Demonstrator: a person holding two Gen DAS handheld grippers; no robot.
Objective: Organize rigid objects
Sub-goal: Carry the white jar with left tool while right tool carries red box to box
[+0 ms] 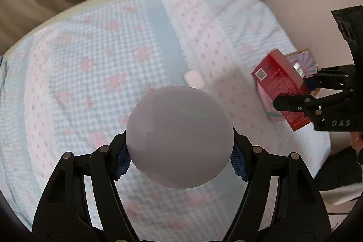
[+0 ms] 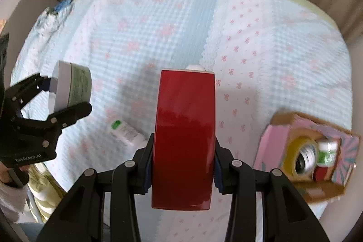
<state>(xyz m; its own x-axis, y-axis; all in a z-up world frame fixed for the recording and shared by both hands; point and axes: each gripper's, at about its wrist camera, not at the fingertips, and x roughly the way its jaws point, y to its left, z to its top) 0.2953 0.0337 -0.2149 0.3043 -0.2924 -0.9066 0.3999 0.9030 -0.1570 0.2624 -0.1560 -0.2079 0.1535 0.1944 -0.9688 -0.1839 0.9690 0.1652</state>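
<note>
Red glossy rectangular carton (image 2: 183, 140) sits pinched between the pads of the right gripper (image 2: 182, 165), held by its narrow sides near the lower half, with most of its length jutting forward past the fingertips. In the left wrist view the same carton (image 1: 281, 87) appears at 3 o'clock, tilted, clamped low on its body. The left gripper (image 1: 180, 151) is pinching a pale round white jar (image 1: 180, 137) across its widest part; from the right wrist view the jar (image 2: 72, 85) shows a white lid and a green-printed label, at 9 o'clock.

Beyond the grippers lies the bed covered in a blue-and-pink checked quilt (image 2: 158, 37). A small white tube with a green mark (image 2: 127, 133) lies on it at 8 o'clock of the carton, and a small white rounded object (image 1: 194, 78) rests just past the jar. The pink cardboard box (image 2: 304, 151), at 4 o'clock in the right wrist view, lies open on its side and already holds a yellow tape roll (image 2: 301, 155) and a small green-and-white bottle (image 2: 326, 153).

Risks, as I judge them: the smooth carton may pivot or slide in the pads; the round jar could roll out of its pinch; pushing the carton into the crowded box may shove it across the soft quilt or dislodge the roll and bottle
</note>
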